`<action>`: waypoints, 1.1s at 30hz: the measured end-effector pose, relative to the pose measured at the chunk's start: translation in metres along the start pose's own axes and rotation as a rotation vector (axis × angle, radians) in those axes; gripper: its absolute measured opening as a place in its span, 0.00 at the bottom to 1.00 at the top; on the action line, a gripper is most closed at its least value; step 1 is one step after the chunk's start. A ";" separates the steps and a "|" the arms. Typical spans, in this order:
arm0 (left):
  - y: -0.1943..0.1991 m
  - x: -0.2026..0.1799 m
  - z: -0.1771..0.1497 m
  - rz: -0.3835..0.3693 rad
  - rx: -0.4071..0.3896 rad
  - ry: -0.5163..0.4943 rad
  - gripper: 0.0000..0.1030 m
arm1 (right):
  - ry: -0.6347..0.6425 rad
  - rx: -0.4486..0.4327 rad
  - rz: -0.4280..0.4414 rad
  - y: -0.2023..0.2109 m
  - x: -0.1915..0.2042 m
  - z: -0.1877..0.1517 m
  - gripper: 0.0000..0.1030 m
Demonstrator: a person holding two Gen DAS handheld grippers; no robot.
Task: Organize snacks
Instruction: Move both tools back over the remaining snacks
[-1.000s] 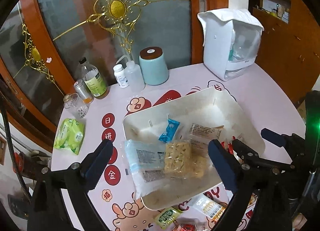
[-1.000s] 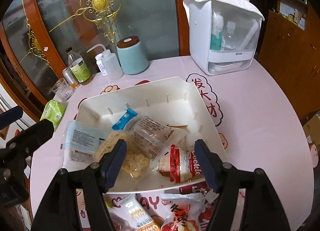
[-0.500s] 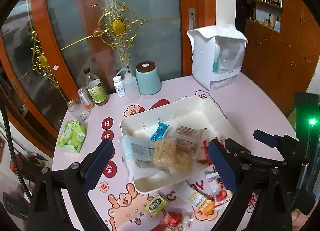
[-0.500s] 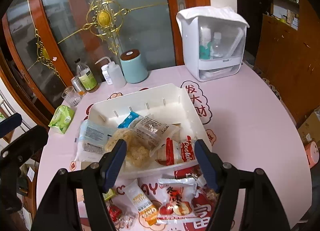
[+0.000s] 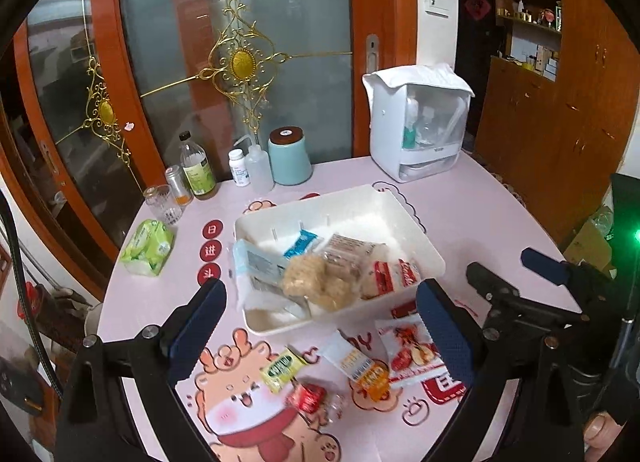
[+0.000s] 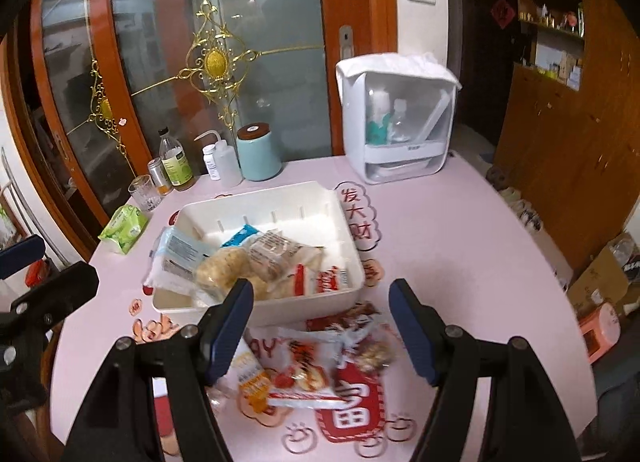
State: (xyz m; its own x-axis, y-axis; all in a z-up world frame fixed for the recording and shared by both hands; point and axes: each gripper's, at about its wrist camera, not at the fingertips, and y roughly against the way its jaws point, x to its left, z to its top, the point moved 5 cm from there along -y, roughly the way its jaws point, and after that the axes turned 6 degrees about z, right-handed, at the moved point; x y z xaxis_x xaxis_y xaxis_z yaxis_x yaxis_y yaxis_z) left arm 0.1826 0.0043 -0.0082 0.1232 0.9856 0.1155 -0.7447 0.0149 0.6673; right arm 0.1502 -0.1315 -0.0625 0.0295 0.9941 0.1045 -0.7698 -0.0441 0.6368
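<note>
A white plastic bin (image 5: 408,222) (image 6: 308,198) sits mid-table and holds several snack packs: a pale blue-white pack (image 5: 256,266), a rice-cracker pack (image 5: 316,282), a red-and-white pack (image 5: 390,278). Loose snacks lie on the table in front of it: a yellow-green pack (image 5: 282,368), a red candy (image 5: 306,398), an orange-white sachet (image 5: 360,366), a shrimp-picture pack (image 5: 408,350) (image 6: 308,374). My left gripper (image 5: 320,334) is open and empty above the front of the table. My right gripper (image 6: 322,330) is open and empty above the loose snacks.
At the back stand a teal canister (image 5: 289,156), bottles (image 5: 196,170), a glass (image 5: 162,204) and a white dispenser box (image 5: 416,122). A green tissue pack (image 5: 148,248) lies at the left. The round table's edge curves at the right, with wooden cabinets beyond.
Both grippers have pulled back and up from the bin, so more of the table and the loose snacks in front show. Both stay open and empty.
</note>
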 end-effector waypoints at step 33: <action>-0.078 -0.002 -0.180 0.060 0.343 0.109 0.93 | -0.055 0.298 0.211 -0.077 -0.042 -0.104 0.69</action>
State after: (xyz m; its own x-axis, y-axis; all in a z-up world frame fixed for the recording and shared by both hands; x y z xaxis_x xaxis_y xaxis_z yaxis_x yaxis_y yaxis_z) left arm 0.1222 0.0316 -0.1929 0.0016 0.9954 0.0955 -0.4830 -0.0829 0.8717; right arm 0.1414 -0.1594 -0.1954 -0.0698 0.9535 0.2932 -0.5431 -0.2828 0.7906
